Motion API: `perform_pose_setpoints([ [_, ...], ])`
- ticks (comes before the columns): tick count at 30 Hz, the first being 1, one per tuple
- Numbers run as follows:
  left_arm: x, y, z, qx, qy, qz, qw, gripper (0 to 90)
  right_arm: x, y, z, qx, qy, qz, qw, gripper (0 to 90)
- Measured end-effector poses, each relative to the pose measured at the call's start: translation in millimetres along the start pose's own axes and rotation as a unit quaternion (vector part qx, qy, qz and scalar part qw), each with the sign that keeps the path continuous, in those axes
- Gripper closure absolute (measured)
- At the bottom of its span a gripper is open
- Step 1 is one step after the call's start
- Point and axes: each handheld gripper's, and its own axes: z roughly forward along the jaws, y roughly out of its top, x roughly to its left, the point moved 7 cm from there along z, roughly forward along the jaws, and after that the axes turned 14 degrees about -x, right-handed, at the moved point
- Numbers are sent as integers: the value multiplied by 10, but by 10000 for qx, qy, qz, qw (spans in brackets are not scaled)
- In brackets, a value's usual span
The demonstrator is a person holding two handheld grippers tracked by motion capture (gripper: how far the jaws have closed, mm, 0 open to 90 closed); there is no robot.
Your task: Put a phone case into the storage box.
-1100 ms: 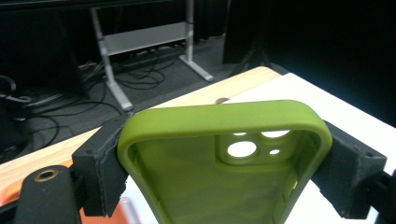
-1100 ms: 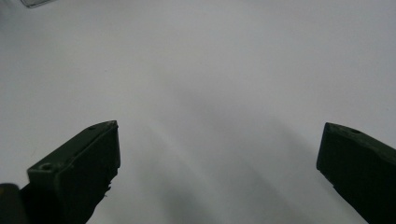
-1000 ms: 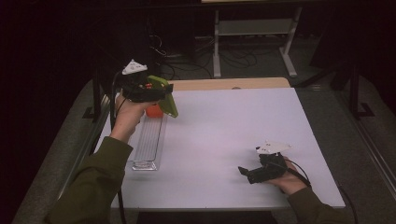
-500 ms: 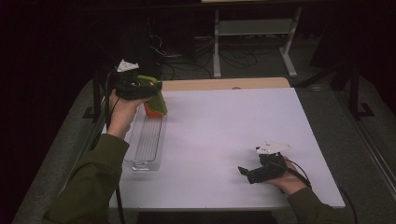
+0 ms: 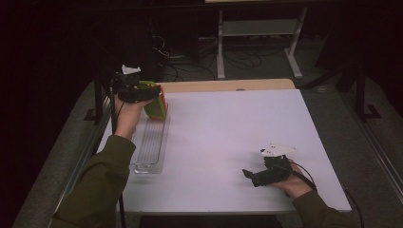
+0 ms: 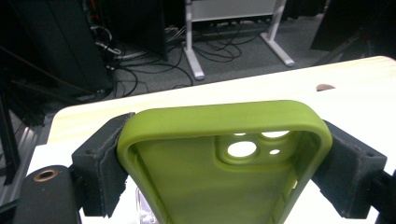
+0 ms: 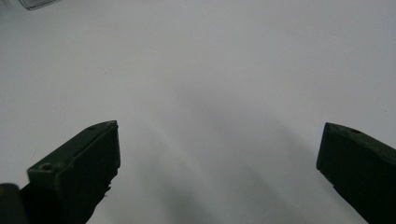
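Observation:
A green phone case (image 6: 219,119) with camera cut-outs is clamped across its width by the two black jaws of my left gripper (image 6: 224,163), which is shut on it. From above, the left gripper (image 5: 153,97) holds the case (image 5: 157,108) at the table's far left, just over the far end of a clear ribbed tray (image 5: 151,142). An orange edge shows on the case's right side. My right gripper (image 5: 249,175) rests in a hand near the front right of the white table (image 5: 228,128), pointing left. Its jaws stand wide apart around bare tabletop (image 7: 219,163).
A wooden strip (image 5: 228,85) runs along the table's far edge. Beyond it, on the dark floor, are a white metal stand (image 5: 256,28) and loose cables (image 5: 185,57). A corner of the clear tray (image 7: 35,3) shows at the top left of the right gripper view.
The left hand has carried the green case a little to the left and lower, toward the table's far left corner. The right hand and its gripper have stayed put.

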Motion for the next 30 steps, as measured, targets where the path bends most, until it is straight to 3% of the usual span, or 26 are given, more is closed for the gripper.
perform_pose_setpoints([
  [2, 23, -43, 33, 65, 105, 94, 9999, 147, 1, 0, -1, -1, 0, 6, 10000, 0],
  [12, 91, -257, 187, 245, 406, 72, 9988, 147, 3, 6, -6, -27, -4, 4, 10000, 0],
  [17, 110, -347, 253, 382, 475, 65, 9981, 146, 2, 4, -5, -21, -2, -13, 10000, 0],
  [20, 121, -385, 277, 486, 503, 174, 9974, 146, 0, 3, -5, -22, 0, -23, 10000, 0],
  [26, 137, -416, 335, 480, 635, 236, 9966, 144, 0, 2, -6, -21, -2, -28, 10000, 0],
  [30, 155, -455, 378, 515, 687, 160, 9962, 143, 2, 3, -9, -18, -3, -6, 10000, 0],
])
